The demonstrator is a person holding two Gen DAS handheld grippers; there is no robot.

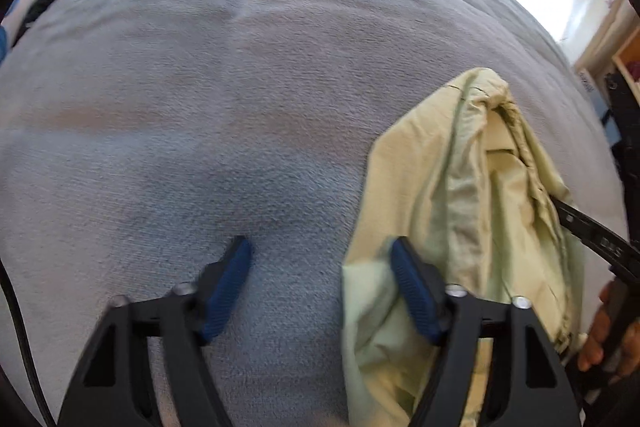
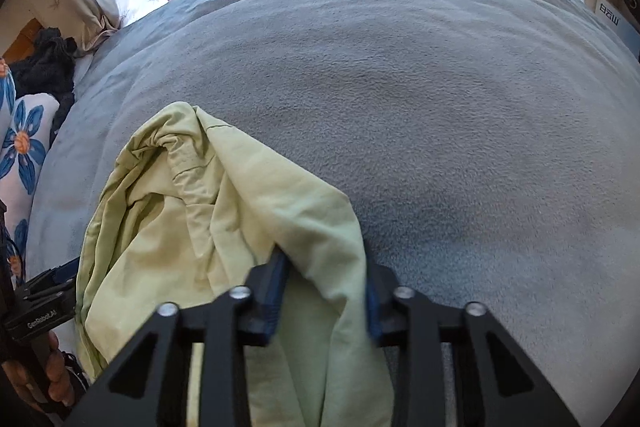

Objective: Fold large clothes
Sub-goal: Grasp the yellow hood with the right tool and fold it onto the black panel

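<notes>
Right wrist: jaws grip green garment (image 2: 240, 227) on grey blanket (image 2: 440, 107); left jaws open.

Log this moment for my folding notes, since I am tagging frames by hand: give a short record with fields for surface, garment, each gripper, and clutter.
surface: grey blanket spread over a bed
garment: pale green garment, crumpled in a heap, not yet folded
left gripper: open, its right finger against the garment's edge, blanket between the jaws
right gripper: cloth of the garment between its jaws
clutter: floral pillow beside the bed
</notes>
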